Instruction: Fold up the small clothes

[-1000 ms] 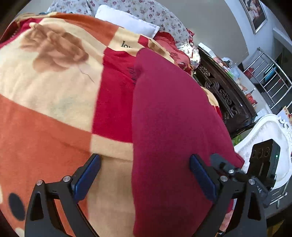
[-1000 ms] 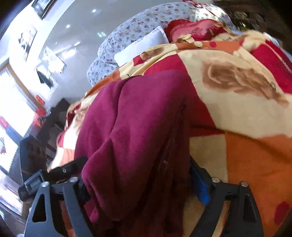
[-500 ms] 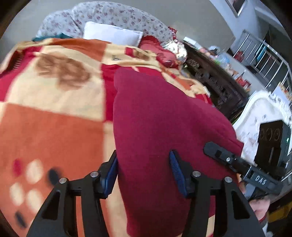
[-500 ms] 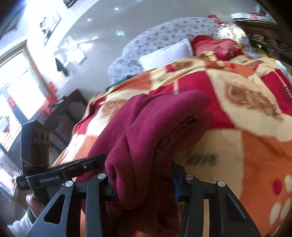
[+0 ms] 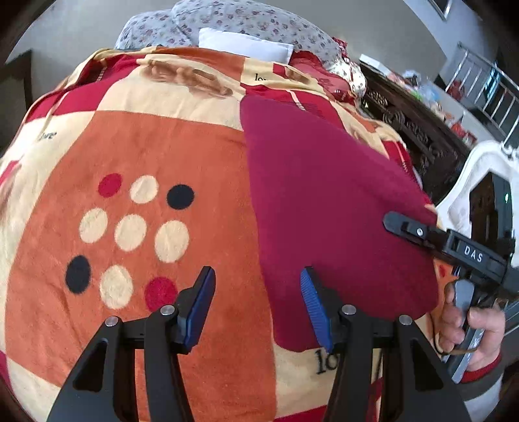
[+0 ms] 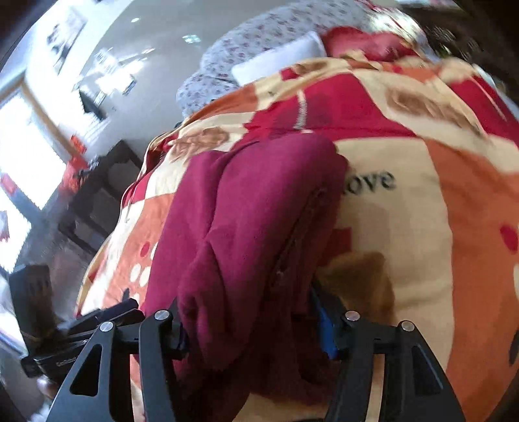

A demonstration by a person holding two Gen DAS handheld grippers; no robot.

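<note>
1 maroon garment (image 5: pixel 331 207) lies on 1 patterned blanket (image 5: pixel 146 136) of orange, cream and red squares; it takes up the blanket's right part in the left wrist view. 2 grippers are in sight. Beyond the blanket's far edge sit 1 white pillow (image 5: pixel 246 45) and 1 floral cushion (image 5: pixel 246 19), and a dark carved cabinet (image 5: pixel 418 136) stands past the blanket's right side.

The left gripper (image 5: pixel 258 302) hovers with its 2 blue pads spread apart and nothing between them, its right pad just over the garment's near left edge. The right gripper (image 6: pixel 249 328) pinches a bunched fold of the garment (image 6: pixel 246 227) between its fingers, the cloth heaped up thick above them. In the left wrist view the same tool (image 5: pixel 447 246) reaches in at the garment's right edge, gripped by a bare hand (image 5: pixel 467 328).

0.5 s ago the left pads sat closer together, straddling the garment's left edge; now they stand wider, and more of the blanket's dotted orange square is visible to the left of the garment. The right gripper keeps its hold on the cloth.

No containers are visible.
</note>
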